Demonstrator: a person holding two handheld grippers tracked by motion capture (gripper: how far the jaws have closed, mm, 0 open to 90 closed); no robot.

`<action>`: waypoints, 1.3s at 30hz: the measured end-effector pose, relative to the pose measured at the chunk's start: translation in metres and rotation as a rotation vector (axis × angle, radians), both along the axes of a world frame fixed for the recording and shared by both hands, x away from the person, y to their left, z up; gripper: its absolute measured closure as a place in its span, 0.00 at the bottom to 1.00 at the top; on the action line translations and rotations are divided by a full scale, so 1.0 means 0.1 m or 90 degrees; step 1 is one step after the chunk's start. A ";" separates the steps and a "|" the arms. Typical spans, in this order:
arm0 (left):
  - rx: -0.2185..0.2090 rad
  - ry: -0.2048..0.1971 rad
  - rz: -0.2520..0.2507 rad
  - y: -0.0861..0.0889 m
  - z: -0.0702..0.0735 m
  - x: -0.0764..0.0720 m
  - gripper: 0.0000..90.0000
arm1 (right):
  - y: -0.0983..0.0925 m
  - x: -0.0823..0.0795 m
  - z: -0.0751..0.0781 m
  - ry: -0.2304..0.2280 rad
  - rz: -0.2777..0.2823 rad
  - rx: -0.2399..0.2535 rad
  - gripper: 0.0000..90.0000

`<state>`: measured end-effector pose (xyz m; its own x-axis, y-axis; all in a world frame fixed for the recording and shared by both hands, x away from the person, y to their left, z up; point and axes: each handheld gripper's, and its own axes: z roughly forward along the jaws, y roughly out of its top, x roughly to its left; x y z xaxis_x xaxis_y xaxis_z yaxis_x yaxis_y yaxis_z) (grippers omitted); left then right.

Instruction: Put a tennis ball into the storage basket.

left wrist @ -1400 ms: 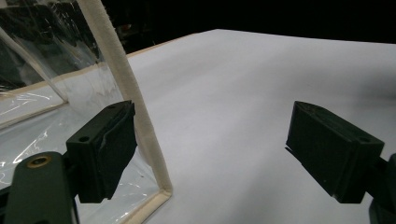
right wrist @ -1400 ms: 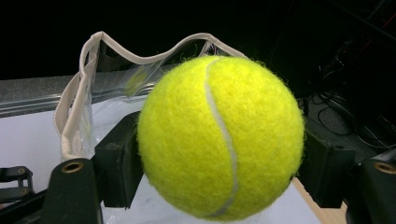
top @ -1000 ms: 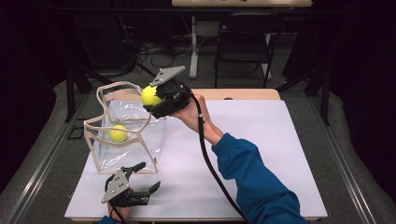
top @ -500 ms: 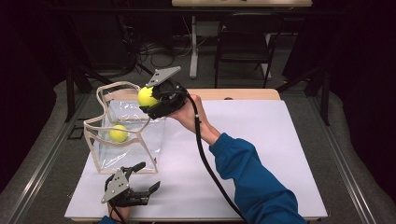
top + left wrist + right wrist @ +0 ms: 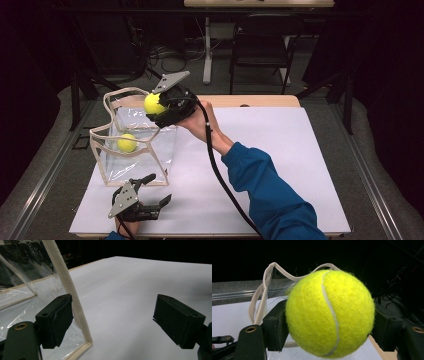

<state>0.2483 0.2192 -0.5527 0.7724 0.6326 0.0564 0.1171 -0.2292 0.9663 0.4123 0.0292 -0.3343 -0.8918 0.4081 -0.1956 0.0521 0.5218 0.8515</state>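
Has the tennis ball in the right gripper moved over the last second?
Yes, slightly. The tennis ball clamped in the right gripper has shifted a little left, farther over the rim of the clear bag, toward its opening.

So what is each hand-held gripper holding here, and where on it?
The right hand-held gripper clamps a tennis ball across its middle, one pad on each side, above the clear bag. The left hand-held gripper is open and holds nothing.
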 end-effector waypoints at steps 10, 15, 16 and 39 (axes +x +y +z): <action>-0.002 -0.005 0.004 0.00 0.00 -0.01 0.18 | 0.07 -0.01 -0.02 0.001 0.007 -0.002 0.29; -0.001 -0.003 0.005 -0.01 0.00 0.00 0.18 | 0.11 -0.01 -0.03 0.003 0.009 -0.009 0.29; -0.001 -0.003 0.005 -0.01 0.00 0.00 0.18 | 0.12 -0.01 -0.03 0.004 0.010 -0.006 0.29; -0.002 -0.002 0.006 -0.01 0.00 -0.01 0.18 | 0.31 0.03 -0.06 0.012 0.017 -0.011 0.29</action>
<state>0.2478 0.2184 -0.5531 0.7667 0.6395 0.0568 0.1156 -0.2246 0.9676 0.4150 0.0597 -0.3398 -0.9060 0.3801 -0.1859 0.0532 0.5381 0.8412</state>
